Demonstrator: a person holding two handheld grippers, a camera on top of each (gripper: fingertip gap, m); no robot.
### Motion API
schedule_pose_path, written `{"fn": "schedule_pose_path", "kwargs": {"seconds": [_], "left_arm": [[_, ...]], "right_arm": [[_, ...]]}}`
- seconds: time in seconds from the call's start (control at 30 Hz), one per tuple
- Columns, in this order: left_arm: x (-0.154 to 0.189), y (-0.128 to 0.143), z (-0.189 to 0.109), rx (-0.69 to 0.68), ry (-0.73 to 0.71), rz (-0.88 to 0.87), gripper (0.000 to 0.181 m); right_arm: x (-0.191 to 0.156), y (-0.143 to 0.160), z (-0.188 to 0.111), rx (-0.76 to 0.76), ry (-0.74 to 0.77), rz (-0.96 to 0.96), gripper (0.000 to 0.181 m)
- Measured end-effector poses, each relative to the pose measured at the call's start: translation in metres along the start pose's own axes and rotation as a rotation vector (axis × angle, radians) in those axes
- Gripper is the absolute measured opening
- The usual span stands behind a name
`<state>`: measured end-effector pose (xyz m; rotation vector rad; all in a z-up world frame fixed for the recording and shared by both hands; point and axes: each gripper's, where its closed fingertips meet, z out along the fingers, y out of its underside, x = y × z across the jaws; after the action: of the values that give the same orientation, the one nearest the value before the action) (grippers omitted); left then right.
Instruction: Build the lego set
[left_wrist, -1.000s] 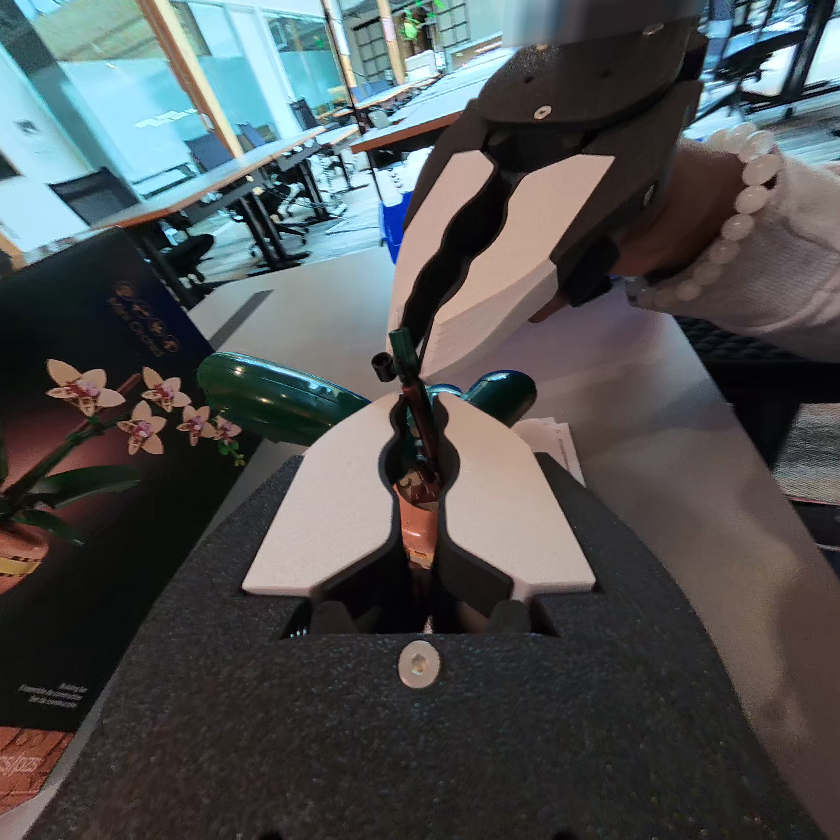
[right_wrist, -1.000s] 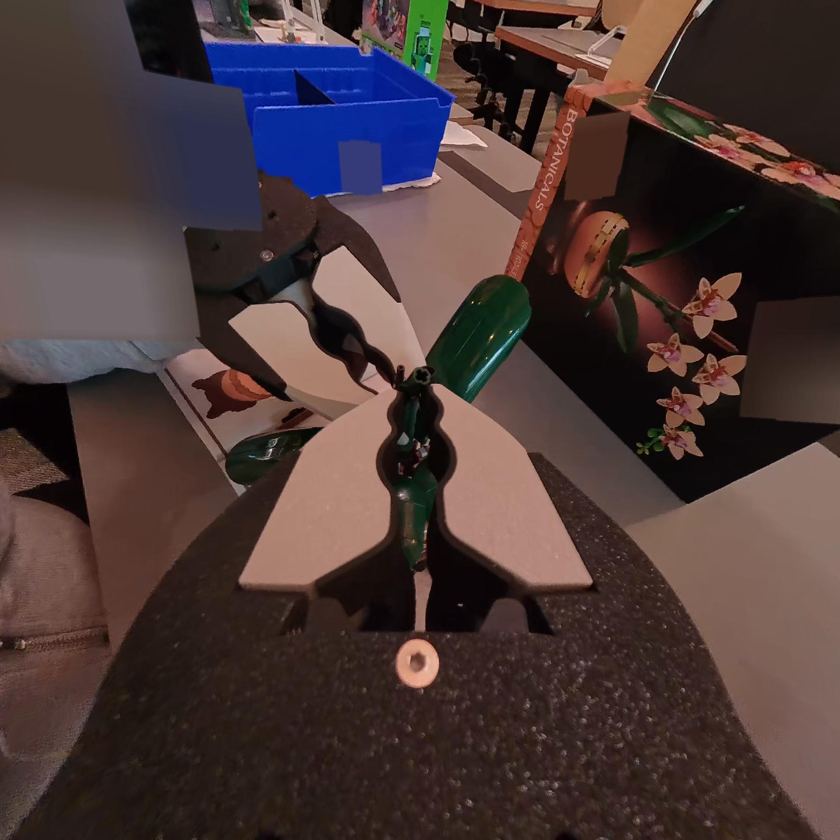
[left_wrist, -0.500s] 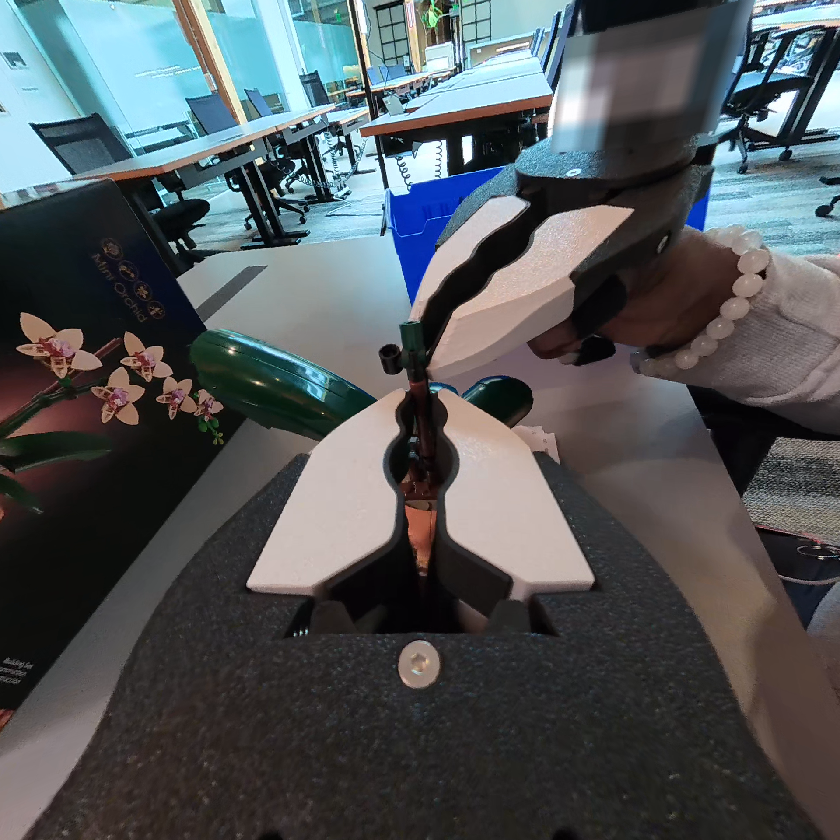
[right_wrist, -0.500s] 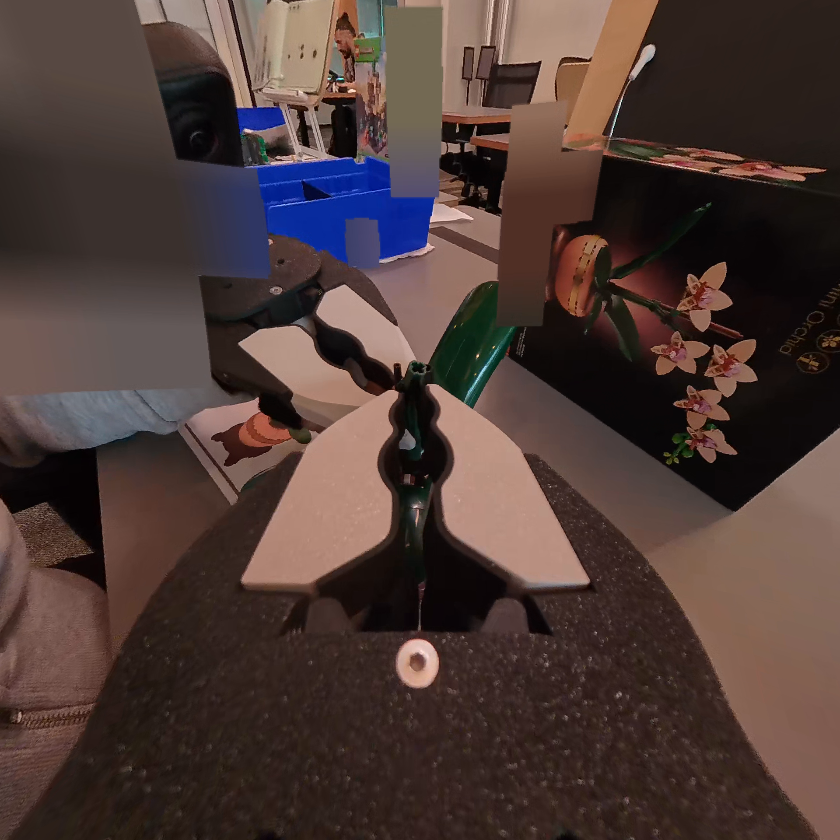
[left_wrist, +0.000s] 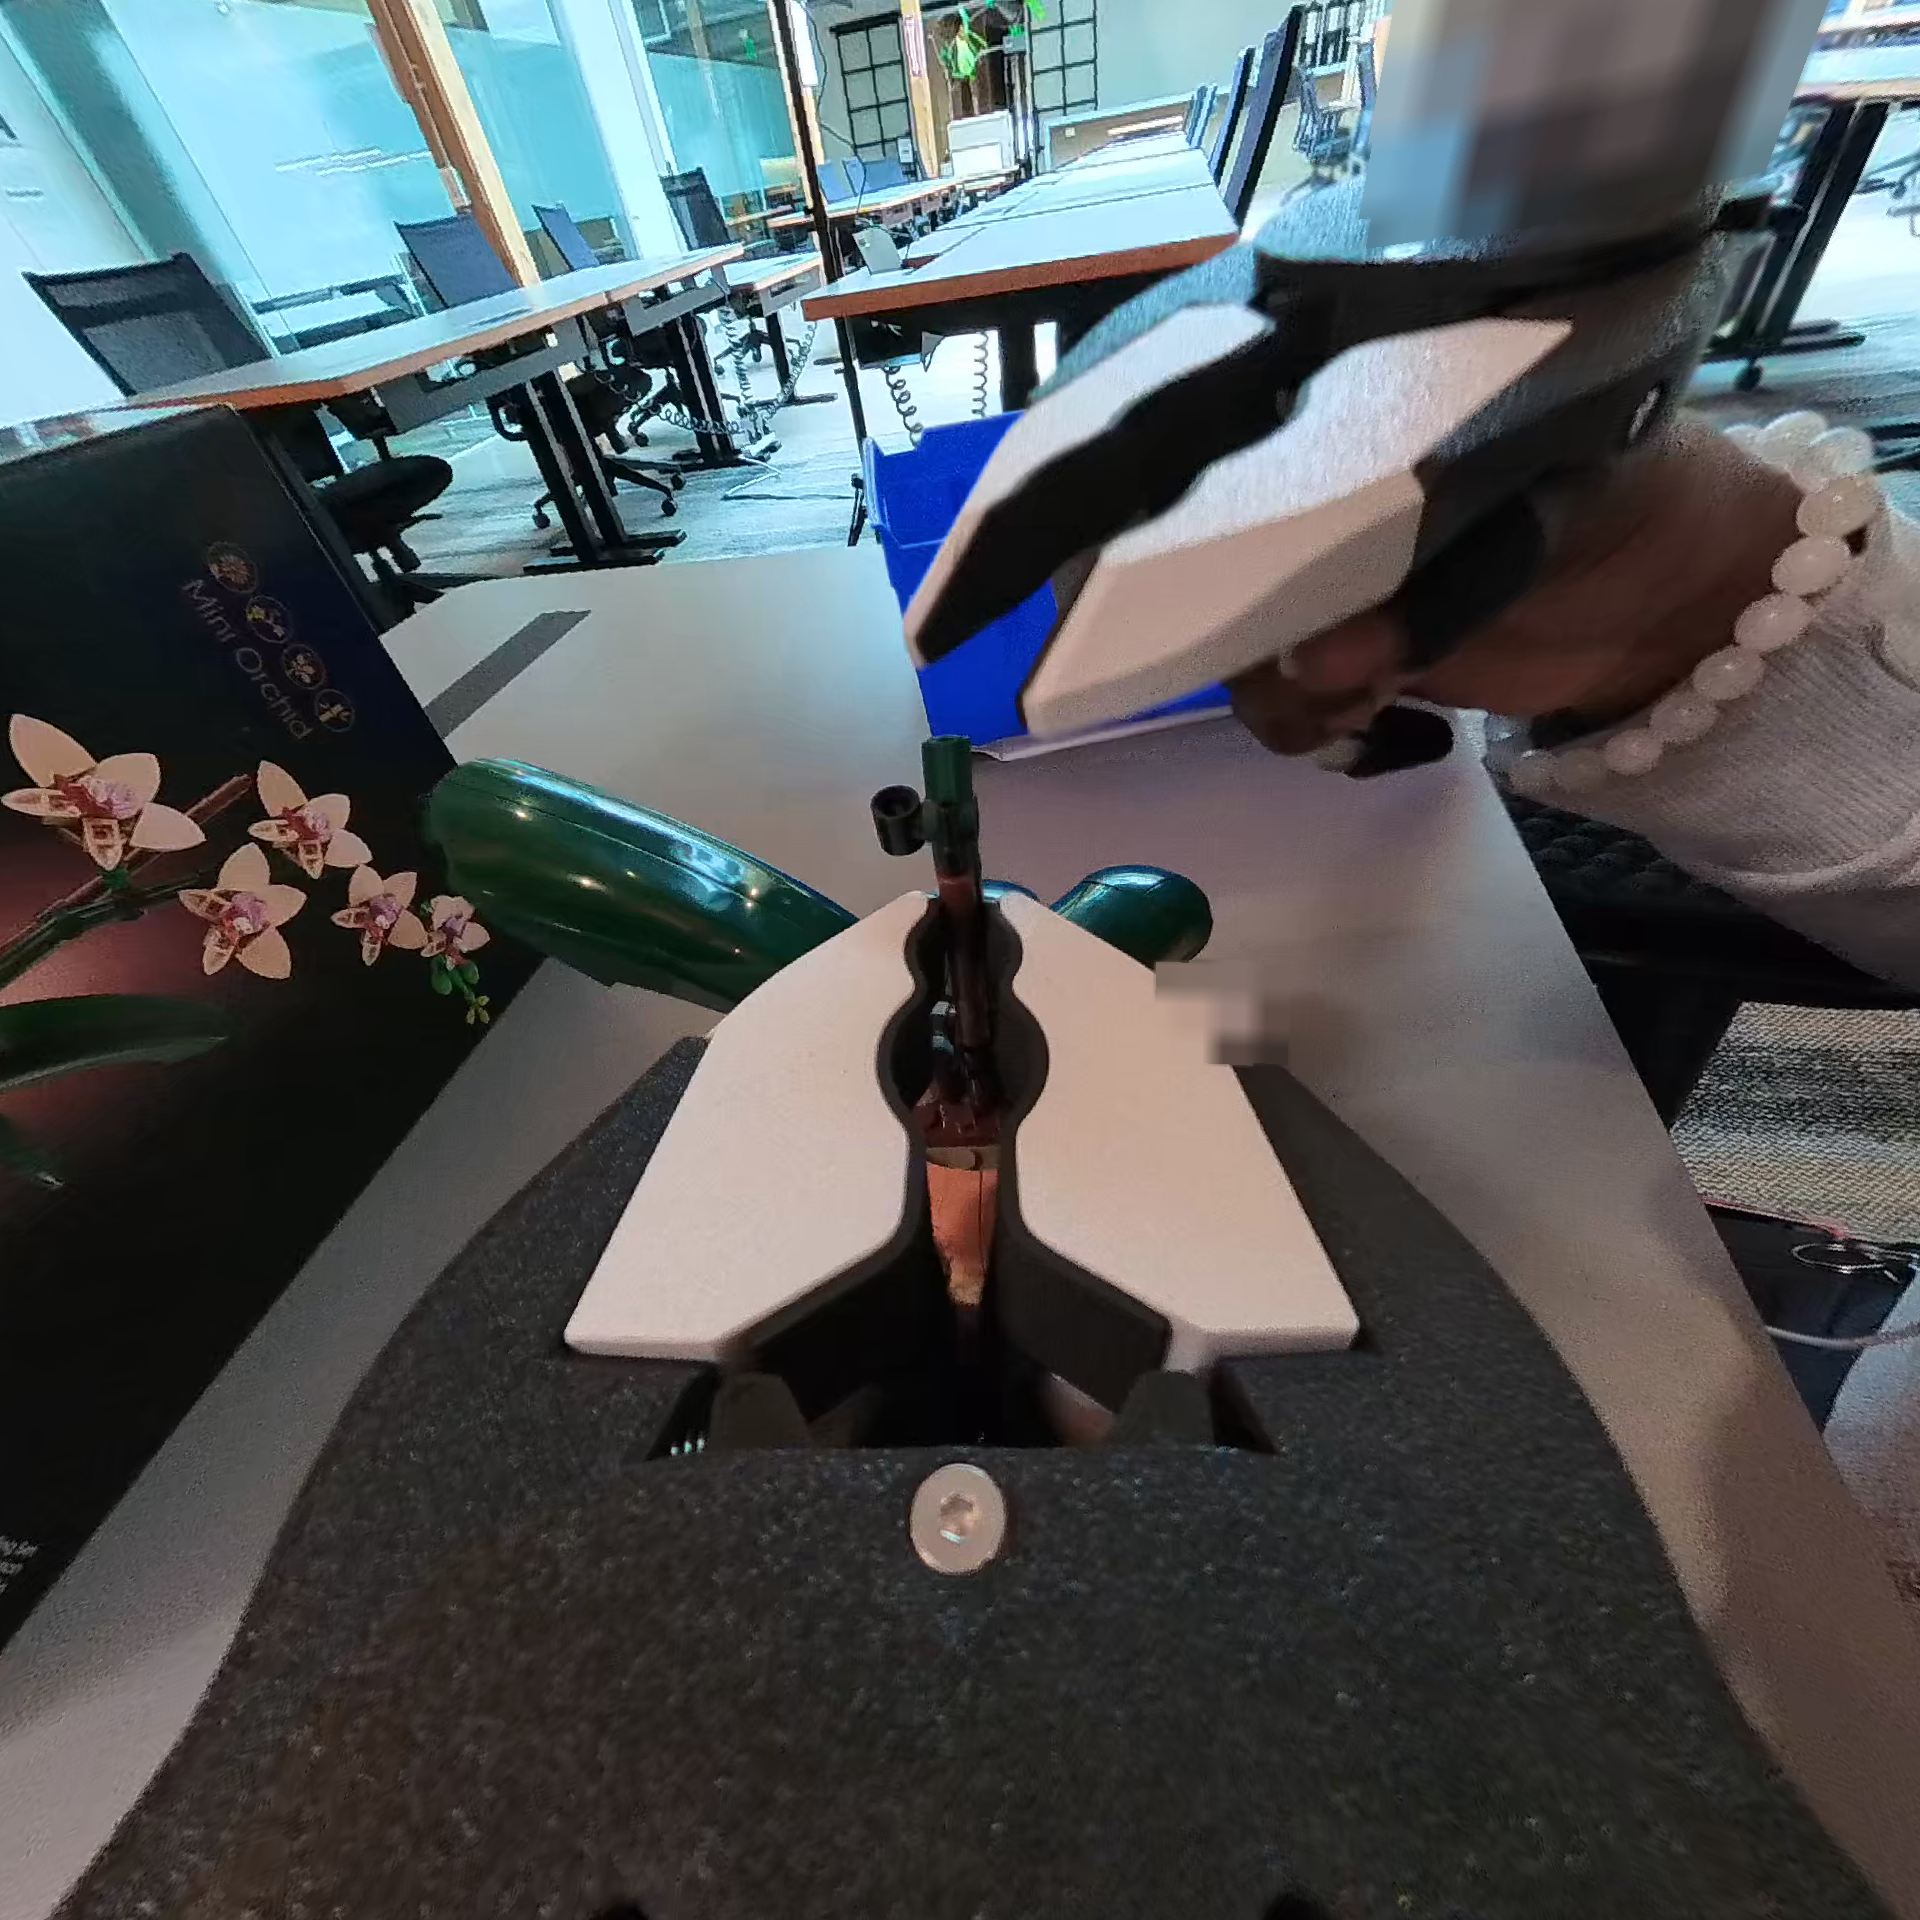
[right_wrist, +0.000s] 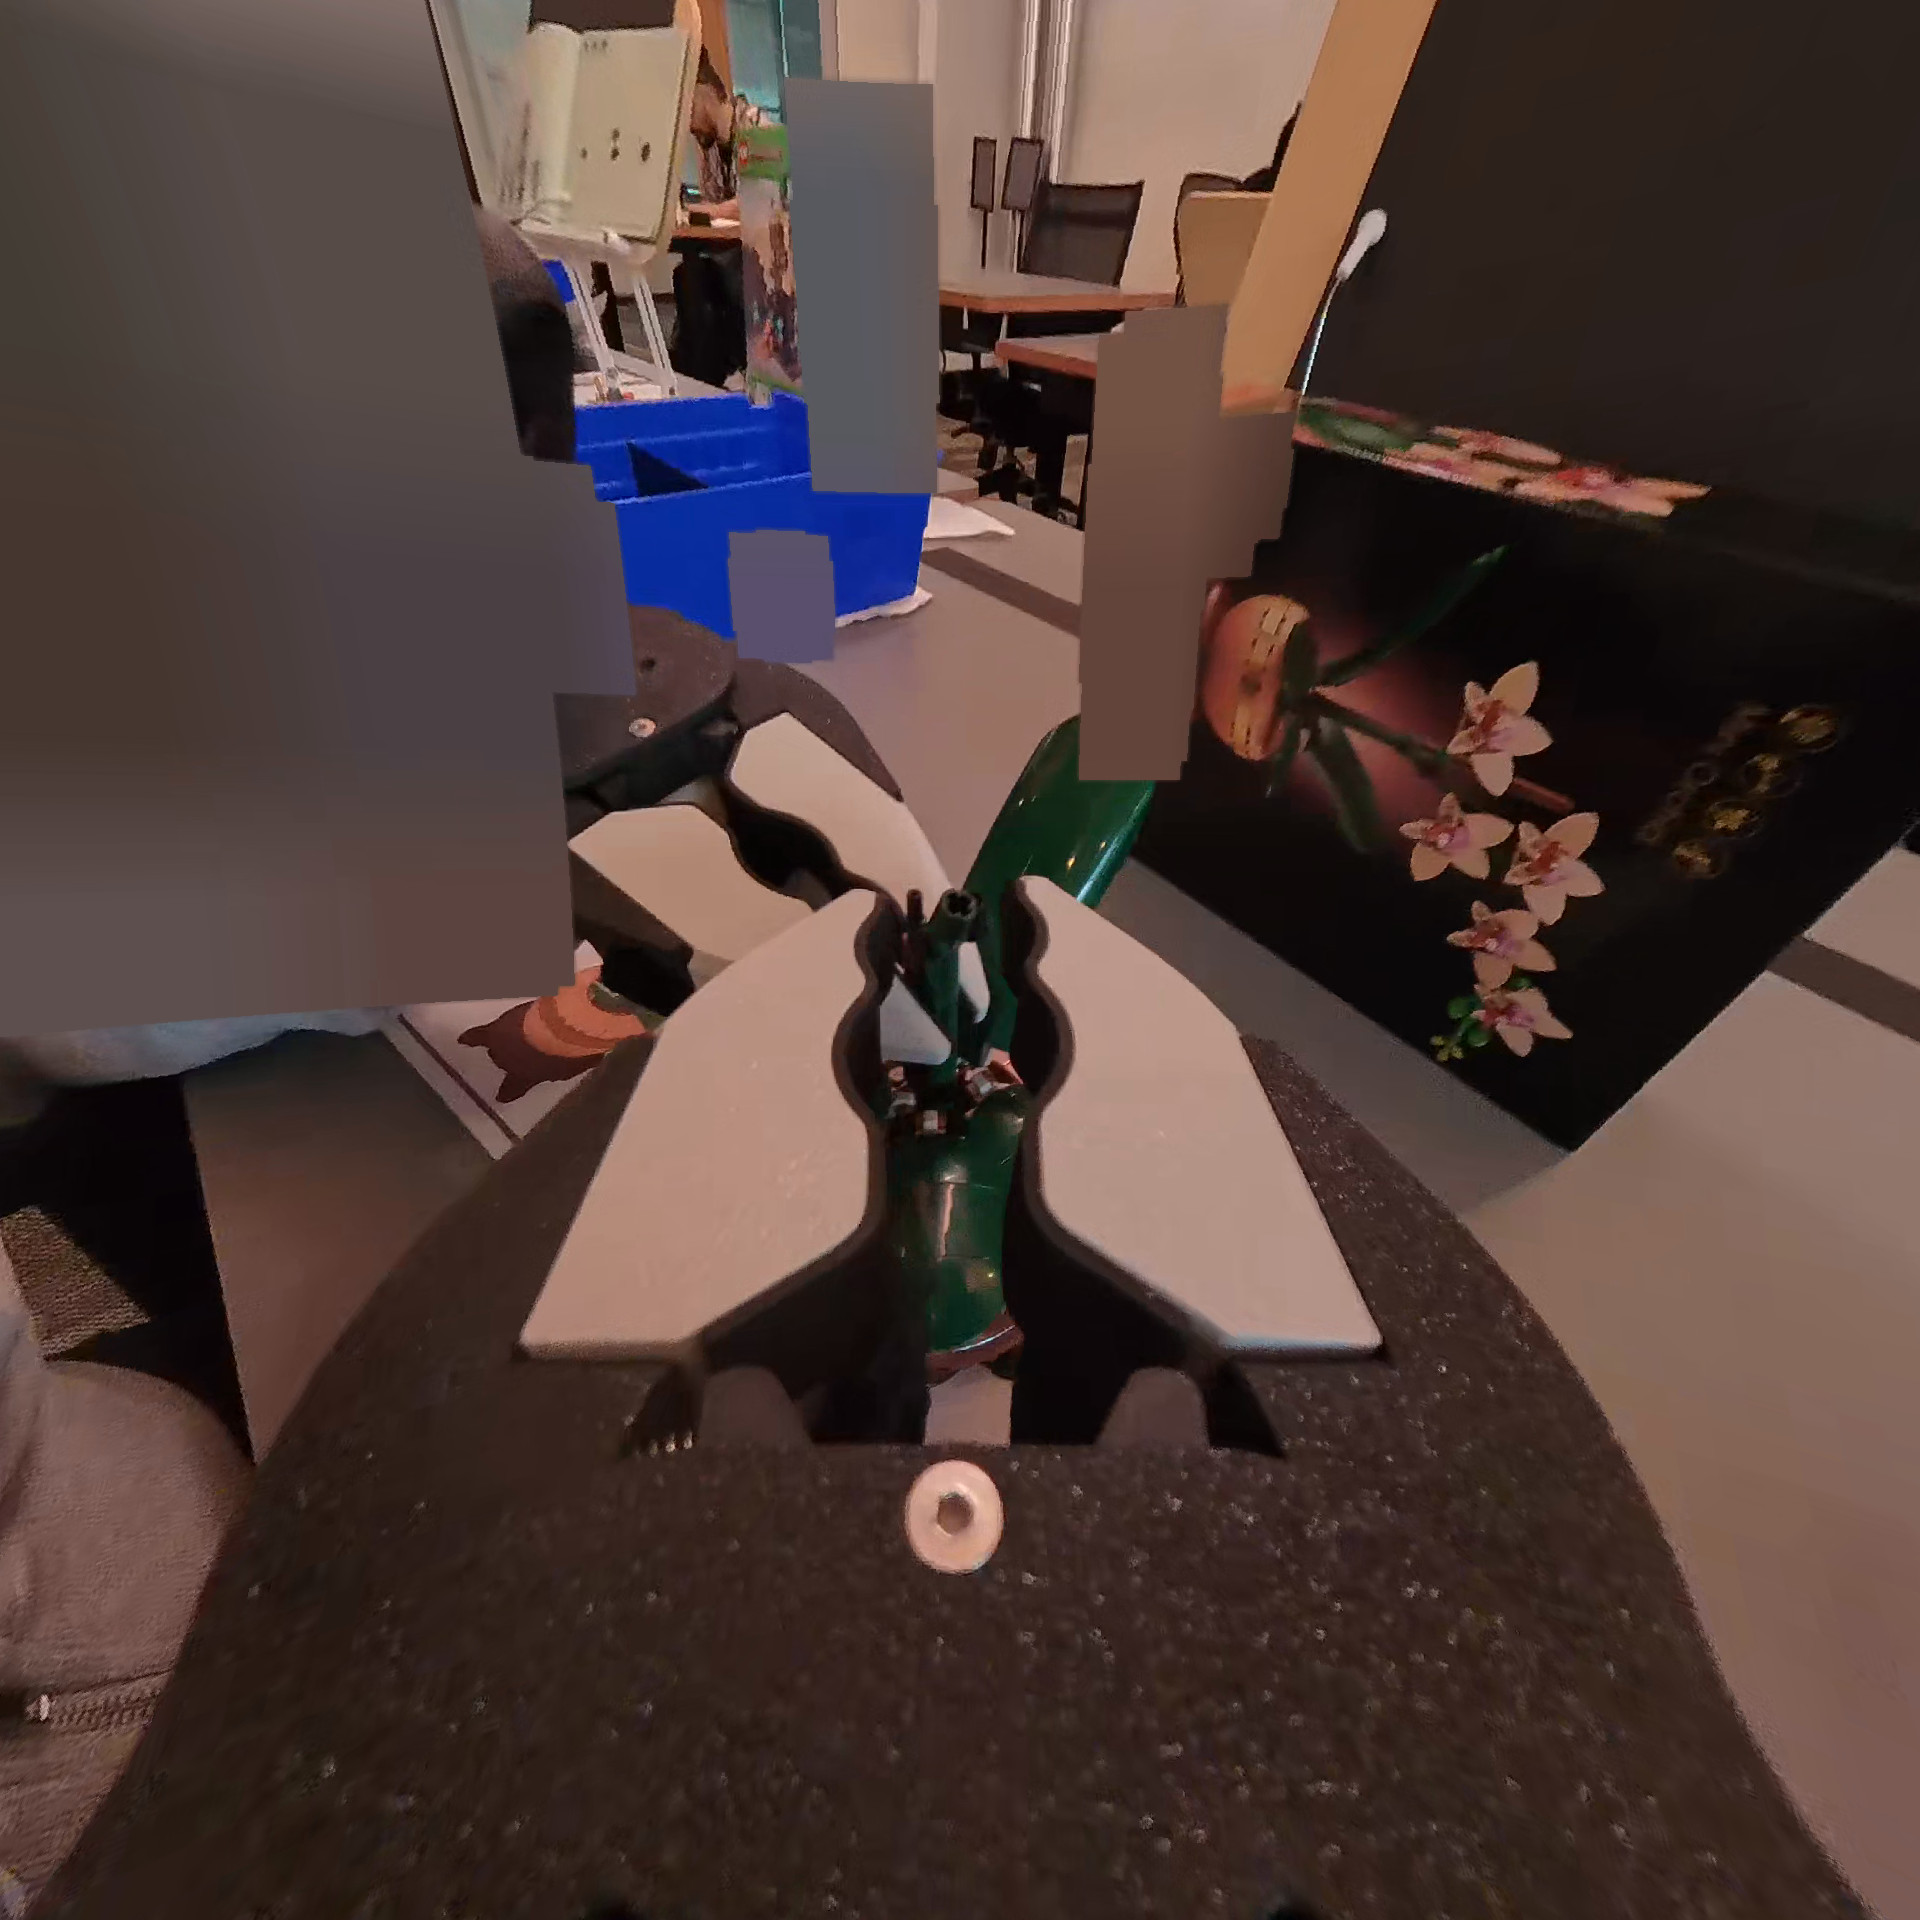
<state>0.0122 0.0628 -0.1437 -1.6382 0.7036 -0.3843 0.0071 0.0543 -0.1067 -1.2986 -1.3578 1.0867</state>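
My left gripper (left_wrist: 961, 906) is shut on the thin dark stem (left_wrist: 951, 831) of the Lego orchid build. The stem's green tip and a black clip stick out past the fingertips. Two glossy green leaves (left_wrist: 623, 883) spread out beyond the fingers, and a pinkish pot part (left_wrist: 958, 1226) shows low in the jaw gap. My right gripper (left_wrist: 982, 675) is open, above and to the right of the stem tip, clear of it. In the right wrist view, the right gripper (right_wrist: 945, 894) frames the stem (right_wrist: 948, 940) and a leaf (right_wrist: 961, 1216), with the left gripper's fingers (right_wrist: 821, 800) behind.
The dark orchid set box (left_wrist: 156, 935) stands on the grey table (left_wrist: 727, 675) at the left, also in the right wrist view (right_wrist: 1558, 831). A blue bin (left_wrist: 956, 582) sits behind. An instruction sheet (right_wrist: 551, 1029) lies under the left gripper. The table edge runs along the right. The grippers are tip to tip, or close to it.
My right gripper, shut on the stem tip a second ago, has opened and lifted up and away to the right. My left gripper keeps its hold on the stem.
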Motion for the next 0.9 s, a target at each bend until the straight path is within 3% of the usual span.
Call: {"fn": "schedule_pose_path", "kwargs": {"seconds": [0.17, 0.9], "left_arm": [[0.0000, 0.0000, 0.0001, 0.003, -0.003, 0.005, 0.006], [-0.0007, 0.0026, -0.0005, -0.010, -0.025, 0.003, 0.007]], "right_arm": [[0.0014, 0.0058, 0.0091, 0.005, 0.001, 0.053, 0.008], [0.0022, 0.0044, 0.0115, 0.151, -0.033, 0.121, 0.004]]}}
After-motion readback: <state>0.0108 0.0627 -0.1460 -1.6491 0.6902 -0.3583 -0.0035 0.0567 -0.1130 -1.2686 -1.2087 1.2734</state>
